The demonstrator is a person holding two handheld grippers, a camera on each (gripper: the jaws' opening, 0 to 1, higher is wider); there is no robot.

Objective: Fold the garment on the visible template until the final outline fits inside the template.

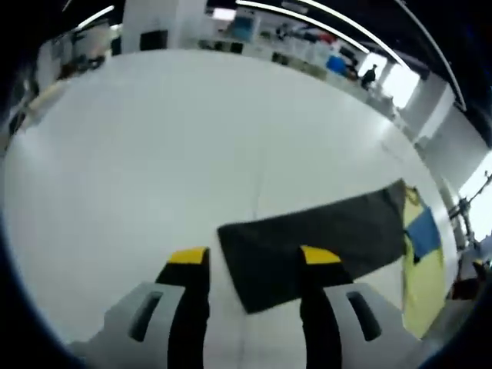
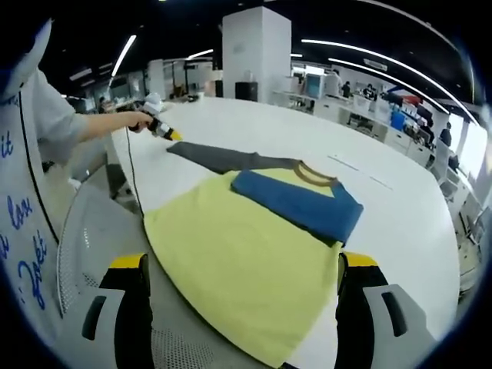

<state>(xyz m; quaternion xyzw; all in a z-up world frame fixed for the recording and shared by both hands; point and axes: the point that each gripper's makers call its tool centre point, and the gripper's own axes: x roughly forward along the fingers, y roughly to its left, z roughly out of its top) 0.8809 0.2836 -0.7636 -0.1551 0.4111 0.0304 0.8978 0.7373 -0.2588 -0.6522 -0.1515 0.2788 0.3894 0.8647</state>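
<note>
My left gripper [image 1: 254, 265] is open, jaws spread and empty, hovering over the end of the shirt's dark gray sleeve [image 1: 315, 238], which lies flat and stretched out on the white table [image 1: 154, 138]. My right gripper [image 2: 242, 265] is also open, holding nothing, its jaws on either side of the yellow shirt's [image 2: 246, 261] hem at the table edge. The shirt is spread flat on the table; its blue sleeve [image 2: 296, 204] is folded across the chest, and the gray sleeve [image 2: 223, 157] runs out toward my left gripper [image 2: 167, 132], seen far off in my hand [image 2: 138, 119].
</note>
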